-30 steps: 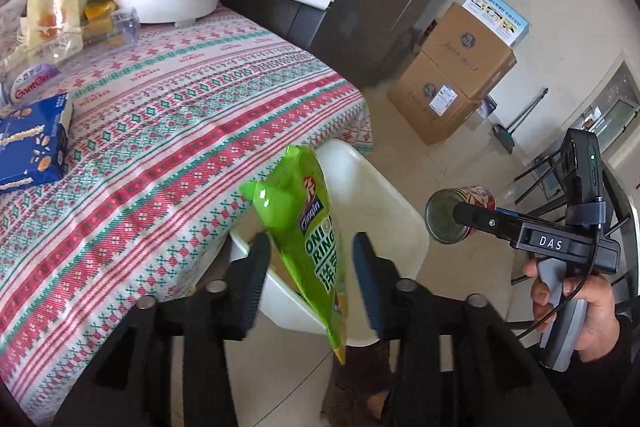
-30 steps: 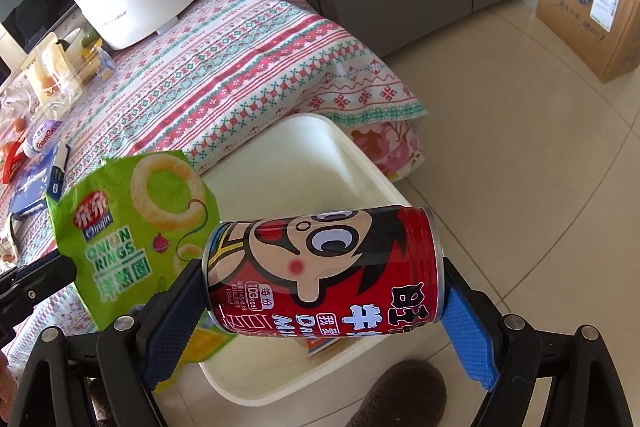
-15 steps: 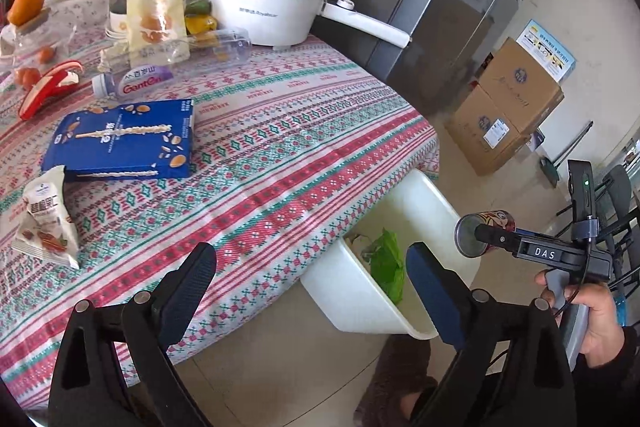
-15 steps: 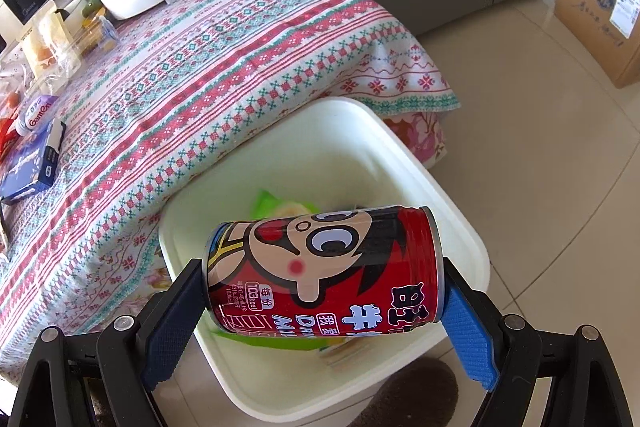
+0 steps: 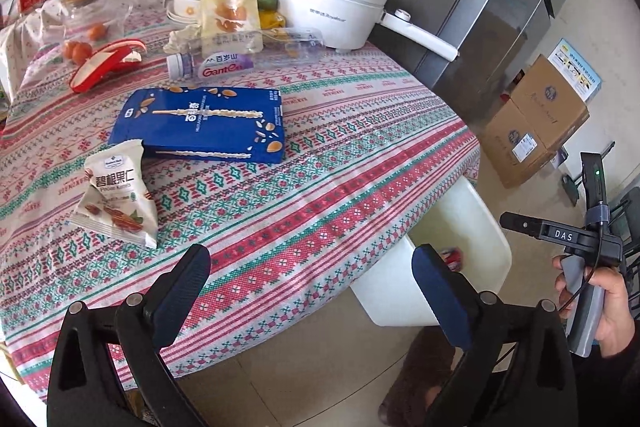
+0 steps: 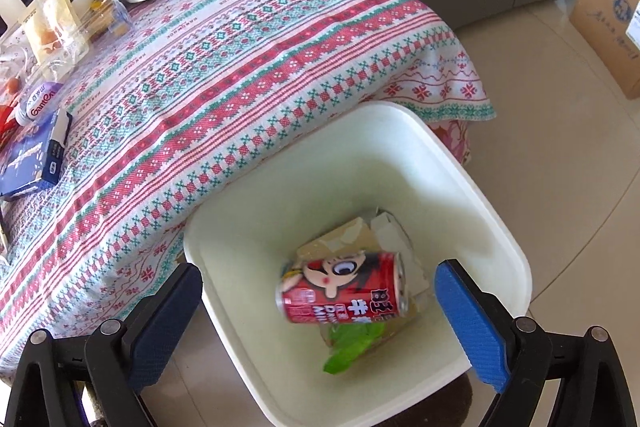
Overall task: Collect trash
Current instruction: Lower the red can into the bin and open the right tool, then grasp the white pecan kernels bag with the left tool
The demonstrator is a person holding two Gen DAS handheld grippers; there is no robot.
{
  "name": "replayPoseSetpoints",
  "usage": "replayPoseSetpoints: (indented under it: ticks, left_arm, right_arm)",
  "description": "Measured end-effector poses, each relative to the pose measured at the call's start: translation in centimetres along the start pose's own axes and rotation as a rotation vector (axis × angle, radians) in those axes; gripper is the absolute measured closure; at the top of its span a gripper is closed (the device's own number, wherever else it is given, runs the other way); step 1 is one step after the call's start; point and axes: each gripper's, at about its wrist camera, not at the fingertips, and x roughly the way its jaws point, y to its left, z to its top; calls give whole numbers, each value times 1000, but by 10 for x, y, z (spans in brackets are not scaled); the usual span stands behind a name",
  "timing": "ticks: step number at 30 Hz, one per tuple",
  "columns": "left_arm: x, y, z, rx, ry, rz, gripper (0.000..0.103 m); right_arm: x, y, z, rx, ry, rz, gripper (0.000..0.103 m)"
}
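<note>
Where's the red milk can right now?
In the right wrist view the red milk can lies on its side inside the white bin beside the table, atop a green snack bag, below the open right tool.

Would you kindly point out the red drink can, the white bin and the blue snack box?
red drink can (image 6: pixel 344 287), right wrist view, middle of its printed side.
white bin (image 6: pixel 496 215), right wrist view, right rim.
blue snack box (image 5: pixel 204 123), left wrist view, top face.

The white bin (image 6: pixel 472 187) gapes open from above, though the tablecloth's edge (image 6: pixel 280 155) overhangs its near rim.
</note>
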Motion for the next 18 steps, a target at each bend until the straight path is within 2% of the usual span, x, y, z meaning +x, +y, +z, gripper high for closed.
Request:
replayPoseSetpoints:
  ticks: [8,18]
  left_arm:
    - [-11,28,0,-47,-16,33,1]
    - [-31,75,-2,-130,-53,93,1]
  right_arm:
    - [-5,44,8,-63,-15,35,6]
    - [-16,123,21,-144,-54,123,6]
